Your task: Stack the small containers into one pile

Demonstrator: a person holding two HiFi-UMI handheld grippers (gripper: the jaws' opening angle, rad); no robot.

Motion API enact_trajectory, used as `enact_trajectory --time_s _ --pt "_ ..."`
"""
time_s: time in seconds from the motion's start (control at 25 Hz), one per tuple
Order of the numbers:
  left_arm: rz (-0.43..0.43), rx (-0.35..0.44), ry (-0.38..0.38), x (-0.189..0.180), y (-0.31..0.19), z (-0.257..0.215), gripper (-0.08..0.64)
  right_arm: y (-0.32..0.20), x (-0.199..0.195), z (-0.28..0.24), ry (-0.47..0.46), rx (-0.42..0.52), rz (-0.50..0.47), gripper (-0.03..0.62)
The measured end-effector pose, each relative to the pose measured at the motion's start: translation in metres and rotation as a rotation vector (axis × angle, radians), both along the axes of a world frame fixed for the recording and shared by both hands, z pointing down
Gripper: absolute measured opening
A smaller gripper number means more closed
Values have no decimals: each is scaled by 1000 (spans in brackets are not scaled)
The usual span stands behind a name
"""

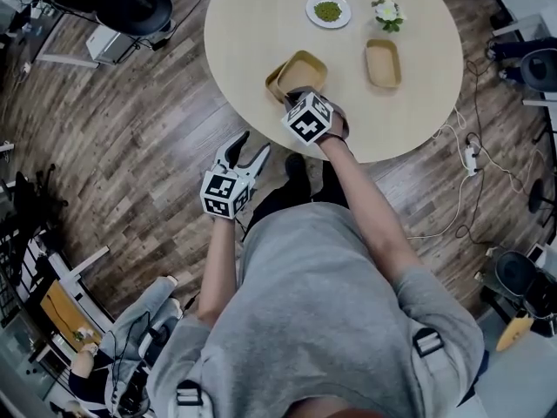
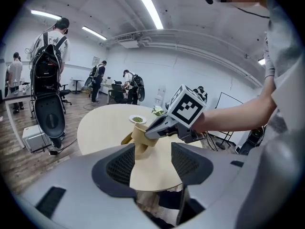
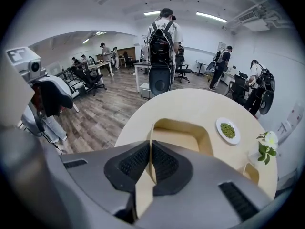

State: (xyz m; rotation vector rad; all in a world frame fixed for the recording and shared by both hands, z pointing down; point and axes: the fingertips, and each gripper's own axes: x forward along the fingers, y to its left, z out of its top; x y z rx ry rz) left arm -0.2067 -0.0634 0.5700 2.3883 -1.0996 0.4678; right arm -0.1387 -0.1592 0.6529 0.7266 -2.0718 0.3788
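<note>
The right gripper is pinching the near wall of a small container with its jaws pressed together on the thin rim. The container is hanging tilted at the near edge of the round table, partly over a second container. Whether the two are touching I cannot tell. I judge that the nesting step is under way: next the held one is needing to be levelled and lowered straight into the one below, then released. A third container is waiting well apart to the right. The left gripper is standing with jaws apart and empty. The right arm is reaching forward over the table edge, while the left is hanging low over the floor and pointing toward the table.
</note>
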Motion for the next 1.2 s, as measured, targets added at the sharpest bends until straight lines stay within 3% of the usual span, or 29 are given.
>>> enact_trajectory --time_s 0.4,0.96,1.2 --pt "-33 -2 3 -15 -5 -1 253 6 -7 38 142 -28 -105 21" --pt "-15 -2 8 -6 -22 2 253 20 47 57 265 -6 -325 23" --pt "-9 -1 3 -3 -28 1 253 19 67 54 278 17 -348 21"
